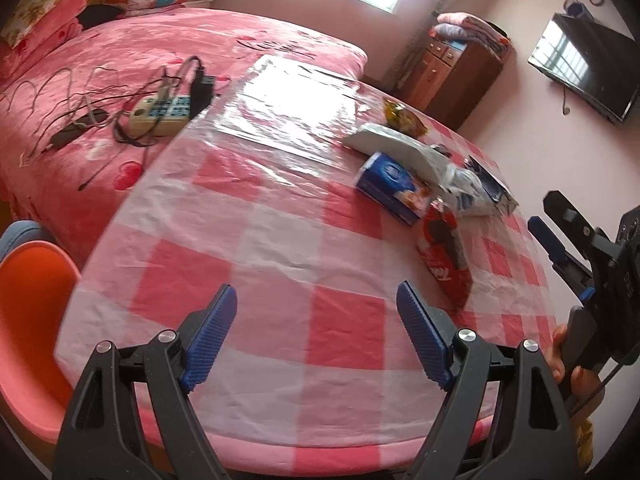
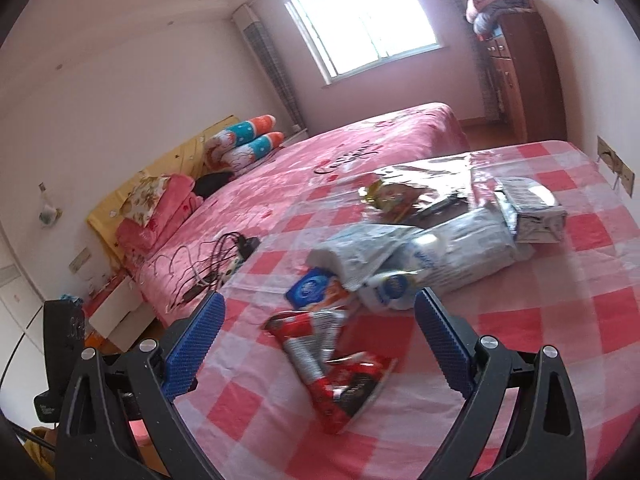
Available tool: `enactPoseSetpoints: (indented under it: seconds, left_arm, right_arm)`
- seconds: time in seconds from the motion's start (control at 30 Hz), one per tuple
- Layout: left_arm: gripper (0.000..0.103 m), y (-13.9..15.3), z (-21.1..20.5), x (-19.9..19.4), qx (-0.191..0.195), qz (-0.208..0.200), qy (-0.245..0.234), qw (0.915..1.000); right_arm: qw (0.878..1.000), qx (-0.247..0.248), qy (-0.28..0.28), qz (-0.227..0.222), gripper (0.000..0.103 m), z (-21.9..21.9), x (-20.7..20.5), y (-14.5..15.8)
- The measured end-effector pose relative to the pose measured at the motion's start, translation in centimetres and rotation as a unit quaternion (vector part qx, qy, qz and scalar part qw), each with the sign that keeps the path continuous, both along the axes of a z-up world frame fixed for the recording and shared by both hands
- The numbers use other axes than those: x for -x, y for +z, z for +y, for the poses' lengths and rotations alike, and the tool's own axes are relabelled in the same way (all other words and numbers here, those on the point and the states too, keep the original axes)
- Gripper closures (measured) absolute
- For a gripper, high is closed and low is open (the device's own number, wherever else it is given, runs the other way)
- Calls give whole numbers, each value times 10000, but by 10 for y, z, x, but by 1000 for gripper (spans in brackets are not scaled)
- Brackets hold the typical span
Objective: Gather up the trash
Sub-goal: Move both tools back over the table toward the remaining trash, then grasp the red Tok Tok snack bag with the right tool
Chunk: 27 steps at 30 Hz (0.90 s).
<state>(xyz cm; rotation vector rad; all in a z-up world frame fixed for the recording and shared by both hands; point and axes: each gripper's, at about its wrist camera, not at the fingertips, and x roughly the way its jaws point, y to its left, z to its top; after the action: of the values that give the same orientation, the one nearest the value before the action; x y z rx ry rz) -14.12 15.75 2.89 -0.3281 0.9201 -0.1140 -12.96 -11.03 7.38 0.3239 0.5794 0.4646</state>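
The blue-padded fingers of the left gripper (image 1: 316, 336) are spread wide over bare checked tablecloth (image 1: 248, 240), with nothing held. The right gripper (image 2: 320, 344) is likewise spread, a crumpled red wrapper (image 2: 340, 372) lying on the cloth between its fingers (untouched by the pads). Beyond it are heaped a blue packet (image 2: 312, 290), white plastic bags (image 2: 432, 256) and a yellow snack bag (image 2: 386, 196).

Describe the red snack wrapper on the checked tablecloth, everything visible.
The red snack wrapper is a crumpled, glossy foil-like packet, red with dark and white printing and a silvery torn end. It lies flat on the pink-and-white checked tablecloth, nearest of the litter, just ahead of the open right gripper, untouched. Its far end lies close to a blue packet; contact is unclear.
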Motion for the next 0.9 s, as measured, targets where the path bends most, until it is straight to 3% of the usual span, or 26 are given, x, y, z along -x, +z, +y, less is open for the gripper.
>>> enactPoseSetpoints:
  seconds: [0.23, 0.5, 0.67, 0.9]
  left_arm:
    - [20, 6, -17, -17, 4, -64, -96, 9999]
    - [20, 21, -28, -52, -97, -273, -290, 9992]
    - [20, 25, -27, -70, -62, -371, -375, 9986]
    - [20, 26, -23, -84, -74, -435, -502, 9978]
  right_arm:
    - [9996, -87, -128, 239, 9, -28, -12, -10]
    - [9930, 84, 729, 922, 9, -9, -29, -40]
    - [9883, 314, 1183, 915, 9, 16, -26, -45]
    - [9852, 615, 1360, 839, 9, 36, -29, -46]
